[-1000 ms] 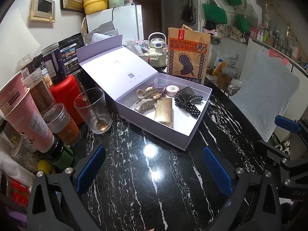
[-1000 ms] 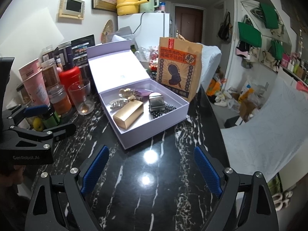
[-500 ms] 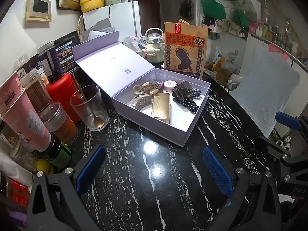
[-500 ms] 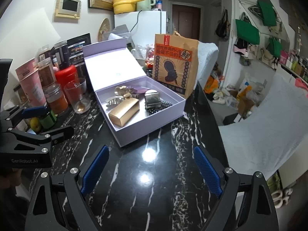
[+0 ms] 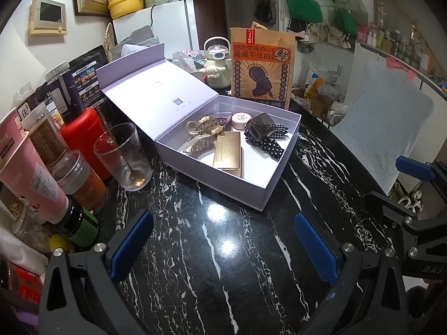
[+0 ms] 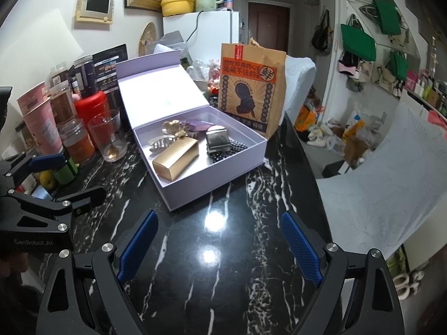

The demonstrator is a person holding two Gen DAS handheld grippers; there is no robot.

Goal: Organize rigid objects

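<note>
Lilac box (image 6: 212, 176) is noted at the tabletop's (image 5: 195, 251) middle, gold case (image 6: 176, 157) inside, long axis toward the right gripper (image 6: 219, 247); left gripper (image 5: 223, 245) likewise wide-jawed, empty.

I am seeing a drinking glass (image 5: 123, 156) with a spoon (image 5: 131, 171) standing beside a red bottle (image 5: 85, 142) on the black marble counter (image 5: 218, 265). A brown paper bag (image 6: 251, 86) is standing upright, a white fridge (image 5: 164, 26) sitting behind.
</note>
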